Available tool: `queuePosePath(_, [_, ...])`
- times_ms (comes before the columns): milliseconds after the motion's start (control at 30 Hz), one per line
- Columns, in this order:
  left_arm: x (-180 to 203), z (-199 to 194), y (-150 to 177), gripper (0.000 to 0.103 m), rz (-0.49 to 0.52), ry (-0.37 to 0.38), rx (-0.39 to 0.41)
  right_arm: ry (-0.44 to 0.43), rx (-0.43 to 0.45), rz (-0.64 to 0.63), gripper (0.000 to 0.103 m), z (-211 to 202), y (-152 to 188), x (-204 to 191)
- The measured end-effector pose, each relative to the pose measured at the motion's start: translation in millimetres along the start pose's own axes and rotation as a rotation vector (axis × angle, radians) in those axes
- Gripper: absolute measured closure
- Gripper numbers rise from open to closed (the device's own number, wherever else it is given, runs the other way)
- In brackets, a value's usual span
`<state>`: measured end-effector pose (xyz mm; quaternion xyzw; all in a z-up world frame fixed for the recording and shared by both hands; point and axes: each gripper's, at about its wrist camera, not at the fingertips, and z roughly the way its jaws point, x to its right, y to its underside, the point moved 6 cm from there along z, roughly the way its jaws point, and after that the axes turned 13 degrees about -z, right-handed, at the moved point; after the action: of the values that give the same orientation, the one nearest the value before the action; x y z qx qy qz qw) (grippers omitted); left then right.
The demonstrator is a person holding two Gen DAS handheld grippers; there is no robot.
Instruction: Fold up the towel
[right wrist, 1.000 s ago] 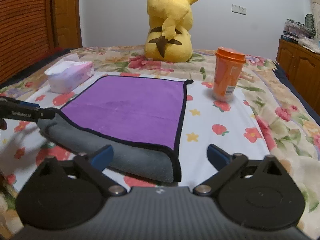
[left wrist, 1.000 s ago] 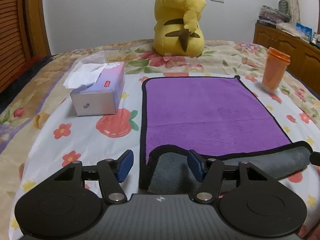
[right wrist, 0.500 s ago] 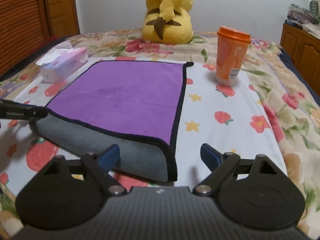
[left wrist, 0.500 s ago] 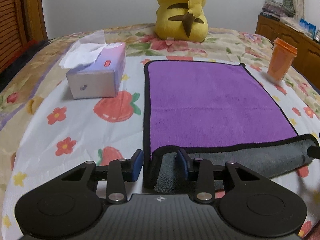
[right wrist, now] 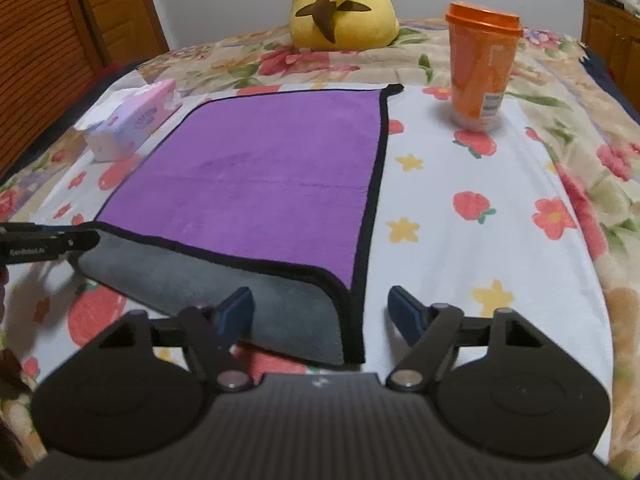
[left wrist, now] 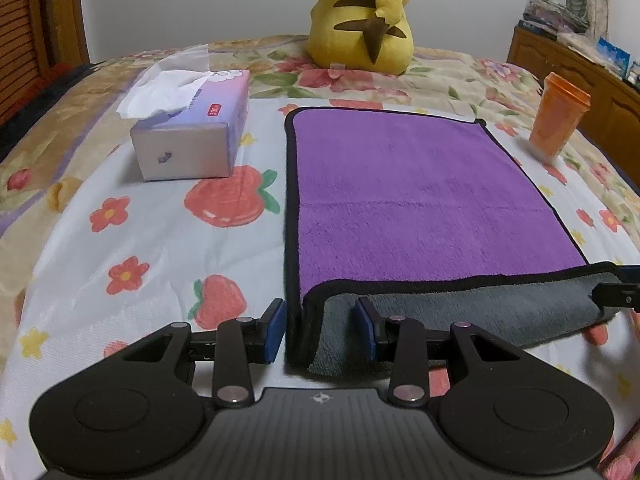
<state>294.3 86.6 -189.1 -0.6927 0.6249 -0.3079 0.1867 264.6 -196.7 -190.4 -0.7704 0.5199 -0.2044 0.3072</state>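
A purple towel (left wrist: 420, 200) with black trim and a grey underside lies flat on the bed; it also shows in the right wrist view (right wrist: 256, 176). Its near edge is turned back, showing a grey strip (left wrist: 460, 312). My left gripper (left wrist: 322, 330) is partly closed around the towel's near left corner, its blue pads either side of the fold, with a gap left. My right gripper (right wrist: 320, 312) is open around the near right corner (right wrist: 340, 320), pads apart from the cloth.
A tissue box (left wrist: 192, 136) stands left of the towel. An orange cup (right wrist: 480, 68) stands to its right. A yellow plush toy (left wrist: 360, 16) sits behind. The flowered bedsheet (left wrist: 140, 240) surrounds it. A wooden cabinet (left wrist: 580, 68) is at the far right.
Both grippers moved forward and lower toward the towel's near corners. The left jaws narrowed from wide open around the left corner. The right jaws stayed open.
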Motion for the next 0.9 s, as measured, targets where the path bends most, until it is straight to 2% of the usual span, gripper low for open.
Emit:
queuePosePath(200, [4.1,-4.7,2.3,0.072,0.035,0.002,0.016,-0.025,-0.019,-0.022,0.049,-0.4,3.5,-5.2])
queuePosePath(267, [5.7,-5.7,3.5,0.085,0.035,0.028,0.006,-0.032,-0.024,-0.021,0.053,-0.7,4.3,-5.9])
queuePosePath(333, [8.1,-6.8,4.8,0.089,0.04,0.044,0.002,-0.033,-0.024,-0.028,0.056,-1.6,4.6,-7.3])
queuePosePath(567, [13.7,-9.8,7.2,0.093,0.066,0.059,0.008,-0.02,-0.027,-0.066,0.078,-3.0,5.5,-9.0])
queuePosePath(733, [13.2,-13.9,4.3,0.094,0.055,0.074,0.024,-0.015,-0.019,-0.081,0.085,-3.8,5.3,-8.3])
queuePosePath(767, [13.8,-15.1,3.2,0.094,0.054,0.075,0.031,-0.011,-0.014,-0.085,0.095,-4.5,4.9,-8.3])
queuePosePath(900, [17.1,-21.9,-0.6,0.095,0.057,0.092,0.06,0.0,0.007,-0.095,0.096,-7.7,3.0,-8.8])
